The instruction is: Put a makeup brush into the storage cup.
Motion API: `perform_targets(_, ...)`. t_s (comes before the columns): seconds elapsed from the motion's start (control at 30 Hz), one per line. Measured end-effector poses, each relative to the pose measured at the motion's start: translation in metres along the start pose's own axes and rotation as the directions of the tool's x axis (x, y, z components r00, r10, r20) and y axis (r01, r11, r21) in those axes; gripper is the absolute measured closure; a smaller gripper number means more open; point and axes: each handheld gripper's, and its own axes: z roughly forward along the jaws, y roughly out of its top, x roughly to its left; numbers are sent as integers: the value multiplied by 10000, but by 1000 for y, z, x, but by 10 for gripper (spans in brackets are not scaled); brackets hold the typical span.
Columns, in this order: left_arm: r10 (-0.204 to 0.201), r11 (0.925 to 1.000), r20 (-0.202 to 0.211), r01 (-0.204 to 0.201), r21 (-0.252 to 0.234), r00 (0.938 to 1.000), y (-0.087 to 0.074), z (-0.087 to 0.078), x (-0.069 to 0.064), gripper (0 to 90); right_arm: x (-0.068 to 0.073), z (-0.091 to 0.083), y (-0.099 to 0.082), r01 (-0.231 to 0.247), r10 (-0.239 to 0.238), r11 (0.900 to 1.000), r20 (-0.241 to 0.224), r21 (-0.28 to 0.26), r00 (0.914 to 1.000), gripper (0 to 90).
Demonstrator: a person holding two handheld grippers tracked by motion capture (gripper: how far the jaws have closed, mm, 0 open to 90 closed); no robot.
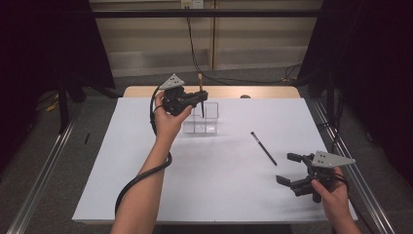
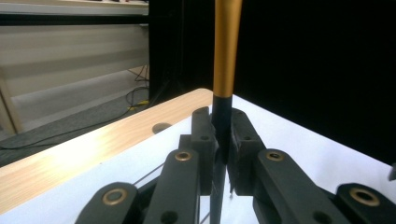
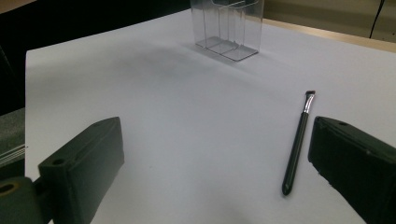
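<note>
The left gripper (image 1: 199, 97) clamps a gold-handled brush (image 1: 200, 92) upright above the clear organiser (image 1: 210, 119) near the table's far edge.

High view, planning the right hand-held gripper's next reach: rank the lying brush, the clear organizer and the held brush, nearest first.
1. Lying brush, on the sheet just up-left of the right hand-held gripper.
2. Clear organizer, far side, centre-left.
3. Held brush, upright above the organizer; nearly tied with it.

Bare white sheet (image 1: 204, 180) lies open; only the clear organizer (image 1: 204, 119) and black brush (image 1: 263, 147) stand in the way.
</note>
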Motion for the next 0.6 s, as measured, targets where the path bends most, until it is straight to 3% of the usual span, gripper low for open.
perform_targets(0.6,97,9999,-595,-103,-100,9982,5,4,9,829,0,0,0,27,-27,10000,-59,-18,10000,30)
